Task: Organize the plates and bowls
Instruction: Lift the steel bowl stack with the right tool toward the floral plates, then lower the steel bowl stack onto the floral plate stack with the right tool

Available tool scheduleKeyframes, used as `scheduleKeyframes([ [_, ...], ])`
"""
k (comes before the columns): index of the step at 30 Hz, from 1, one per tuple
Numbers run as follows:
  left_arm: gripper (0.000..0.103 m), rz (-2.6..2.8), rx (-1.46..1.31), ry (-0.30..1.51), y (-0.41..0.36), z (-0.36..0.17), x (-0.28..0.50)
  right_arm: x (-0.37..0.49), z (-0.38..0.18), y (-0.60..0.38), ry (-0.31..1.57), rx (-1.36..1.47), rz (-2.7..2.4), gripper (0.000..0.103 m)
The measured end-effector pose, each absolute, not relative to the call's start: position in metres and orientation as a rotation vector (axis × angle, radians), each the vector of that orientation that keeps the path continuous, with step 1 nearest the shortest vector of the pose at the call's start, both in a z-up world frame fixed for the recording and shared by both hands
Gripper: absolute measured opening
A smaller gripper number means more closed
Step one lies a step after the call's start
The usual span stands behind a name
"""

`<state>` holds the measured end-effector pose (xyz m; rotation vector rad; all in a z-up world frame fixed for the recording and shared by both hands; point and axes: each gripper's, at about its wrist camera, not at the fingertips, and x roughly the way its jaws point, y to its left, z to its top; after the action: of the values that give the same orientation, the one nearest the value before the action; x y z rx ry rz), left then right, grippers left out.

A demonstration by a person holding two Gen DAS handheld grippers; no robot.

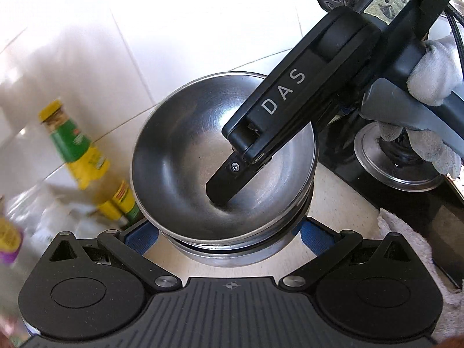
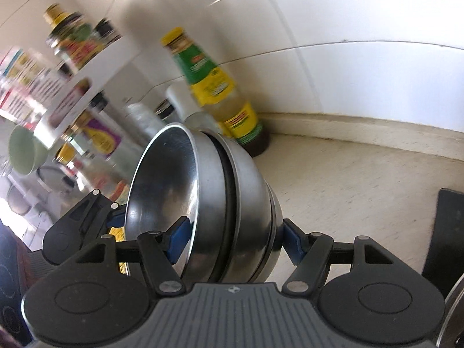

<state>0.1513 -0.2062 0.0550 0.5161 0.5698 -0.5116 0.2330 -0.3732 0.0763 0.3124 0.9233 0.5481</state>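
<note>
Left wrist view: the left claw (image 1: 229, 233) reaches forward with its blue pads (image 1: 142, 236) set on either side of a stack of steel bowls (image 1: 185, 156), low on the stack's outer wall. The pads look pressed to the metal, though the bowl rims hide the contact itself. The right claw (image 1: 221, 187) comes in from the upper right of the stack, one black finger (image 1: 223, 182) lying inside the top bowl against its inner wall; its other finger is hidden below. A hand in a white glove (image 1: 435, 72) holds that tool's handle. Left of the stack, blurred, stands a sauce bottle (image 1: 72, 145) with a yellow cap and green label. Right of the stack sits a round metal disc (image 1: 374, 156) on a dark surface. Beyond the stack rises a white tiled wall (image 1: 174, 29), and below it shows the pale worktop (image 1: 342, 211).

Right wrist view: the stack of steel bowls (image 2: 249, 203) appears tipped on its side, clear of the worktop (image 2: 362, 188). The right claw (image 2: 235, 240) pinches it, jaws held wide: one blue pad (image 2: 179, 237) inside the top bowl, the other against the underside of the lowest bowl. The left claw (image 2: 116, 220) shows at the stack's left edge. Behind the stack stands the sauce bottle (image 2: 214, 92) near the wall's foot. Left of the stack a blurred shelf (image 2: 72, 87) carries bottles and jars.
</note>
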Motion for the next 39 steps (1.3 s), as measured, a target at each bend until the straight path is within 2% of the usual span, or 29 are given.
scheduleKeyframes([
  [22, 0.103, -0.583, 0.503, 0.594, -0.144, 0.053, 0.053, 0.113, 0.075, -0.322, 0.933, 0.338, 0.459, 0.087],
  [39, 0.103, -0.601, 0.504, 0.712, -0.13, 0.014, 0.024, 0.082, 0.025, -0.303, 1.024, 0.407, 0.399, 0.087],
])
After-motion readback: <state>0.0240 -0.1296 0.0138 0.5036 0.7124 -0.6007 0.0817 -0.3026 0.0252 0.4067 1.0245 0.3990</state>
